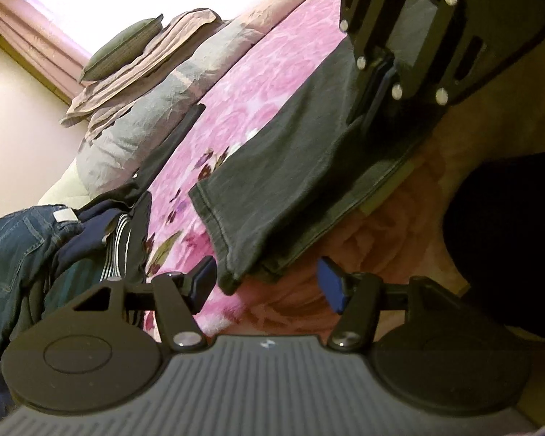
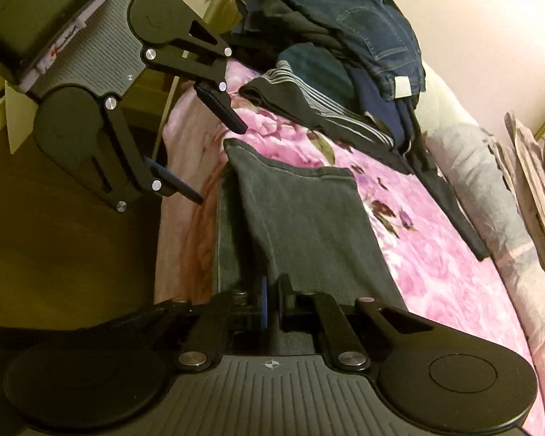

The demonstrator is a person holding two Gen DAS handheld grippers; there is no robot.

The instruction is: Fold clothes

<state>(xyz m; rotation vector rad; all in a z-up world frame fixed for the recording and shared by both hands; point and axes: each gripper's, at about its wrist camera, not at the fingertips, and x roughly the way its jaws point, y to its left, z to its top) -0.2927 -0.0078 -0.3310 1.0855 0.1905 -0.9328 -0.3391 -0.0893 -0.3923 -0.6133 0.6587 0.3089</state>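
Observation:
Dark grey jeans point(image 1: 290, 167) lie lengthwise along the edge of a bed, leg hems toward my left gripper. In the left wrist view my left gripper point(image 1: 269, 283) is open, and the hem corner sits just ahead of it between the blue pads. At the top of that view my right gripper point(image 1: 376, 83) is shut on the far end of the jeans. In the right wrist view the right gripper point(image 2: 272, 296) pinches the grey jeans point(image 2: 309, 218) at the bottom. The left gripper point(image 2: 218, 161) hangs open at the hem, at the bed's edge.
The bed is covered by a pink floral blanket point(image 2: 436, 254). A pile of clothes point(image 2: 345, 36) with blue jeans and a striped garment lies beyond the hem, also at the left point(image 1: 36, 247). Grey and pink pillows point(image 1: 145, 72) are stacked at the bed's far side.

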